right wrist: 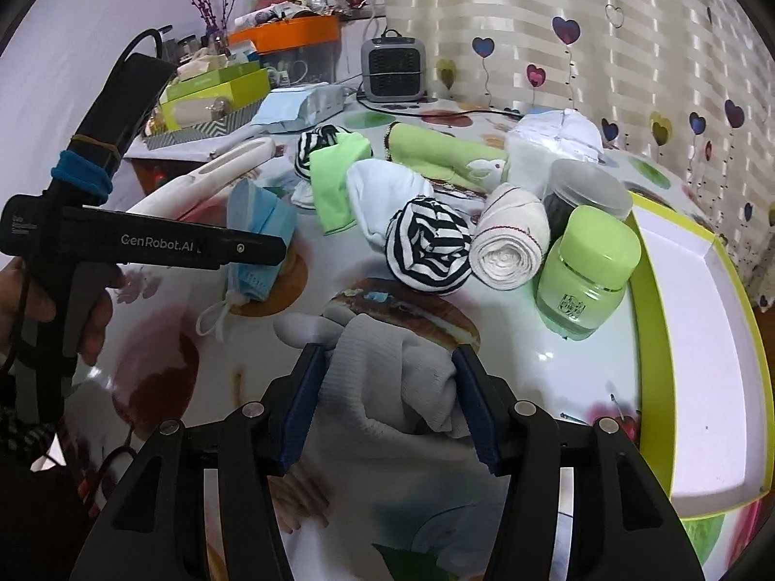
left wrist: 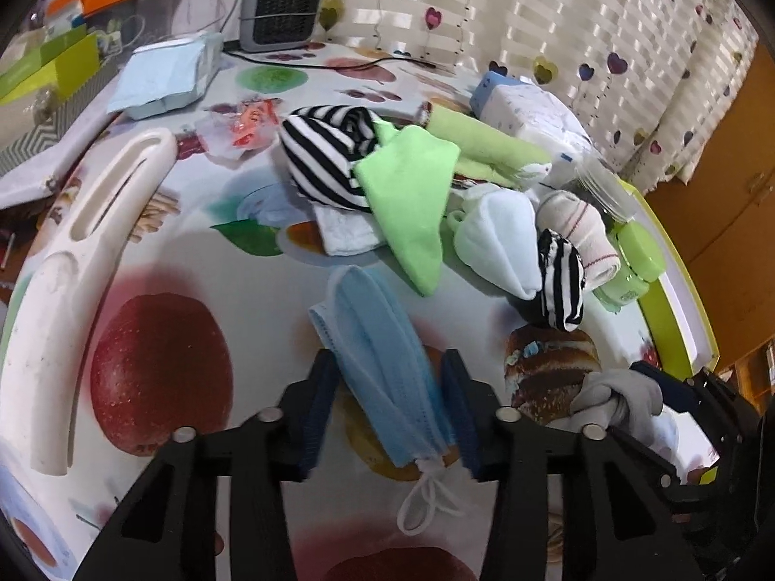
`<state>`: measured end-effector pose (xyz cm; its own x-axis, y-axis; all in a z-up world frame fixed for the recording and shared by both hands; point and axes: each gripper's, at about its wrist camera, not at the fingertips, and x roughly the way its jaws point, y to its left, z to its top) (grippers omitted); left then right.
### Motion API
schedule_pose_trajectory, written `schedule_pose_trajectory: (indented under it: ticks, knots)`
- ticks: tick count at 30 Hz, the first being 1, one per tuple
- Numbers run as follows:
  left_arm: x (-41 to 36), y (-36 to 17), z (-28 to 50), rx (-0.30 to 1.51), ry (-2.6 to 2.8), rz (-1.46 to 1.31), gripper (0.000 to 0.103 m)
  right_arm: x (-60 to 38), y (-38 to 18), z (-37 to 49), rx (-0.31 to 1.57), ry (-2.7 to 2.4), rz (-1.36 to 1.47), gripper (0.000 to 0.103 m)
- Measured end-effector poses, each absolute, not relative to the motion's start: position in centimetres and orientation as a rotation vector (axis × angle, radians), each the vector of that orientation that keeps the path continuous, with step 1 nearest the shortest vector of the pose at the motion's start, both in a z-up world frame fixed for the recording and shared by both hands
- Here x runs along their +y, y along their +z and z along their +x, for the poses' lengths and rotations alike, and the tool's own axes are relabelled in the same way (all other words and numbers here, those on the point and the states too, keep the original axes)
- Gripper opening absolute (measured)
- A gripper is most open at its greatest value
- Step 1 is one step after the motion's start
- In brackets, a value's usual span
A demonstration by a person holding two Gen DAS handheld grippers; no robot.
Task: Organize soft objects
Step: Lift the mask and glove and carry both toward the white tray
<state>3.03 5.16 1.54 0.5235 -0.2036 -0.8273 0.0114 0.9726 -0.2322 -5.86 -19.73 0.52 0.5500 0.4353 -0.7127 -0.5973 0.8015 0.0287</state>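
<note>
1. While the left gripper (left wrist: 390, 377) points down at the fruit-printed surface (left wrist: 232, 261), a folded blue face mask (left wrist: 382, 353) lies between its two fingers (left wrist: 317, 406), running lengthwise along them with its white ear loop trailing back toward the camera.
2. Left fingers stand partly spread; the mask fills most of the gap, but whether the pads press on it cannot be told.
3. Right gripper (right wrist: 387, 377) has a bunched grey-white sock (right wrist: 387, 377) between its fingers (right wrist: 302, 402), resting on the surface.
4. Right fingers are spread wide on either side of the sock; firm pressing is not evident.
5. Beyond both grippers sits a pile: striped sock ball (right wrist: 428, 252), green cloth (left wrist: 411, 203), white sock (left wrist: 499, 237), rolled towel (right wrist: 508, 247).
6. A green-lidded jar (right wrist: 588, 276) stands just beside a lime-edged box (right wrist: 678, 339).
</note>
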Motion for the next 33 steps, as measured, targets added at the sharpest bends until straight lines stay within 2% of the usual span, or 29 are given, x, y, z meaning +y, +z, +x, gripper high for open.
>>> schedule_pose_trajectory:
  ticks: [3,6,10,16,33]
  knots:
    - [4.9,1.6,3.1,1.013,-0.137,-0.203,0.031,-19.7,0.6,-5.8,0.772,0.595,-0.228,0.047]
    - [4.6,1.6,3.0,1.004,-0.148,-0.19,0.023,-20.0,0.7,-5.7,0.772,0.563,-0.219,0.034]
    - [4.0,1.9,2.7,0.994,-0.167,-0.174,0.02,-20.2,0.9,-5.8,0.768,0.546,-0.207,0.025]
    - [3.0,2.6,1.9,0.976,-0.193,-0.139,0.019,-20.7,1.4,-6.0,0.748,0.517,-0.178,0.021]
    - [0.3,7.1,-0.1,0.867,-0.276,-0.059,0.019,-23.8,4.5,-7.0,0.643,0.414,-0.098,0.021]
